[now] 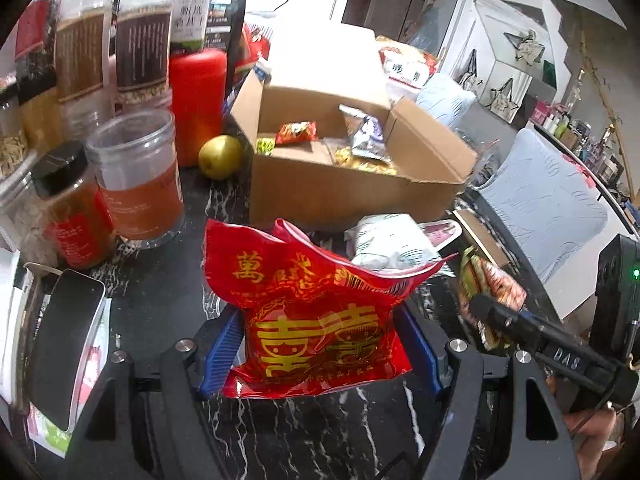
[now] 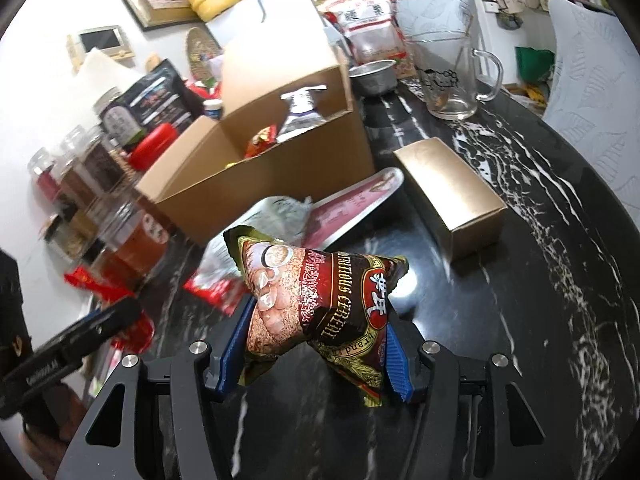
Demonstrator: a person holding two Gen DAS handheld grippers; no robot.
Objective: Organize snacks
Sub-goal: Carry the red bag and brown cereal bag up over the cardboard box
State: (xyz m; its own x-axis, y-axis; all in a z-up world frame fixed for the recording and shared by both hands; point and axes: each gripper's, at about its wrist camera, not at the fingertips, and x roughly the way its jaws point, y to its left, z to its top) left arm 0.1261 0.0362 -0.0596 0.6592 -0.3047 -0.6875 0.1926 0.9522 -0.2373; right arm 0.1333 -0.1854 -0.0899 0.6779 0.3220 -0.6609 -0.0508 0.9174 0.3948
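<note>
red foil snack bag [image 1: 320, 320] with gold characters stands upright, pinched at its lower half by the left hand-held gripper [image 1: 320, 344] above the black marble table [image 1: 160, 300]. the right hand-held gripper [image 2: 316, 344] clamps a brown cereal packet [image 2: 320, 304], long axis tilted, print sideways. open cardboard box [image 1: 340, 192] behind holds snacks.

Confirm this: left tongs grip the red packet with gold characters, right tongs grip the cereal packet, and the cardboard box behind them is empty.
Not empty. The left wrist view shows snack packets already lying in the cardboard box. The rest holds: left tongs grip the red packet, right tongs grip the cereal packet.
</note>
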